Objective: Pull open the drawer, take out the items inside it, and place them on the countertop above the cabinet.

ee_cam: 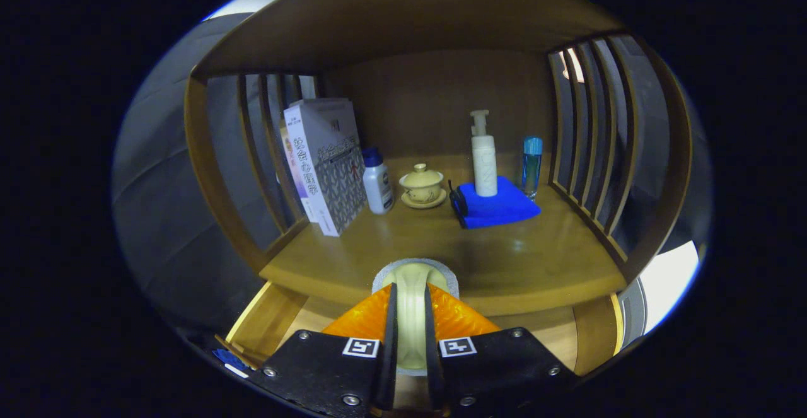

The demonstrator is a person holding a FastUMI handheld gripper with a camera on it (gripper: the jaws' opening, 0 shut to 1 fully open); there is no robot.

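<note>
Gripper [411,317] raised just in front of the countertop [391,241], above the pulled-out drawer [268,320]. Jaws closed on a round cream-coloured item with a grey rim, a tape roll [413,292] by the look of it; both fingers press its sides. The roll's top edge stands level with the countertop's front edge, not yet on it.

Beyond the fingers, left to right on the countertop:
- books [325,162], upright, leaning against the left slatted side.
- small white bottle [377,181] with blue cap, just beside the books.
- lidded teacup [421,186] on a saucer, straight ahead of the fingers, well apart from them.
- dark glasses [458,202], touching the near left edge of a folded blue cloth [501,210].
- white pump bottle [483,156], upright on the cloth.
- slim blue bottle [531,166], just beside the cloth, near the right slatted side.

Drawer interior below the fingers mostly hidden.
</note>
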